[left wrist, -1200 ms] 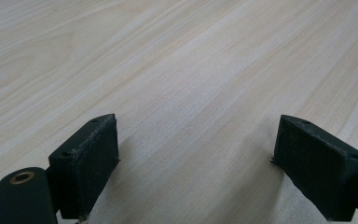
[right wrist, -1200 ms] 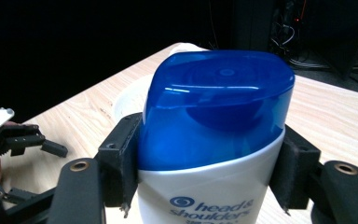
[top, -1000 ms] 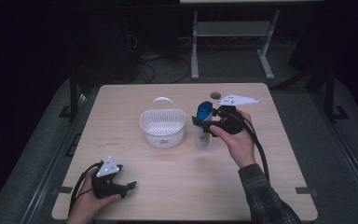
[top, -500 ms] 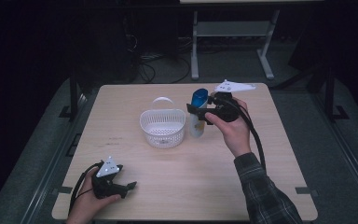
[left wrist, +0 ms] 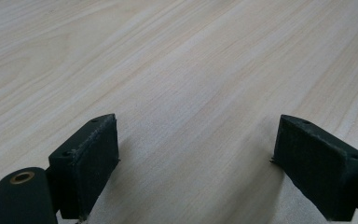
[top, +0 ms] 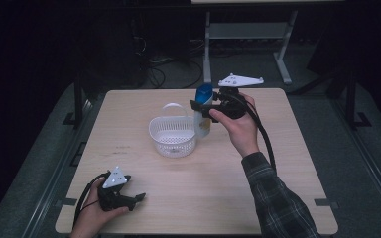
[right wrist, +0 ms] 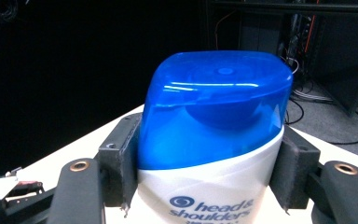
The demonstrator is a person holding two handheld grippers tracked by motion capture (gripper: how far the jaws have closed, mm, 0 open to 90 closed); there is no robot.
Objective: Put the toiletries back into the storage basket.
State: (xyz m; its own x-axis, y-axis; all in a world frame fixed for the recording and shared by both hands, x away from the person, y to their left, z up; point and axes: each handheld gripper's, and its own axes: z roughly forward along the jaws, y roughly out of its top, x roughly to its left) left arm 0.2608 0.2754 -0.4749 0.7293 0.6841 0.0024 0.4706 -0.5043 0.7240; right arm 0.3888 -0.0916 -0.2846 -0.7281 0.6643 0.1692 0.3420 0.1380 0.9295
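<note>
Clamping the shampoo bottle [right wrist: 214, 154] just under its blue cap [right wrist: 216, 107], the right gripper [top: 202, 106] is pressing a jaw against each side of the white body, and the right gripper view shows both pads seated flat with no gap. In the high view the bottle is standing upright in that grip, just beside the right rim of the white basket [top: 172, 135]; whether its base is resting on the table [top: 218, 198] or hanging slightly above it I cannot tell. The person's right hand [top: 238, 124] is carrying the tool from behind, with the cable trailing back along the sleeve.

The step in hand appears to be moving the bottle over and into the basket. To do it well, the grip should stay firm, since the pads are sitting high on a smooth, tapering shoulder where the bottle could slip or swing. Raising it until its base clears the rim, carrying it left over the middle, then lowering before easing off would probably keep the light basket from tipping or sliding.

The left gripper [top: 129, 199] is resting near the table's front left corner, well apart from the work, its jaws spread wide over bare wood.
</note>
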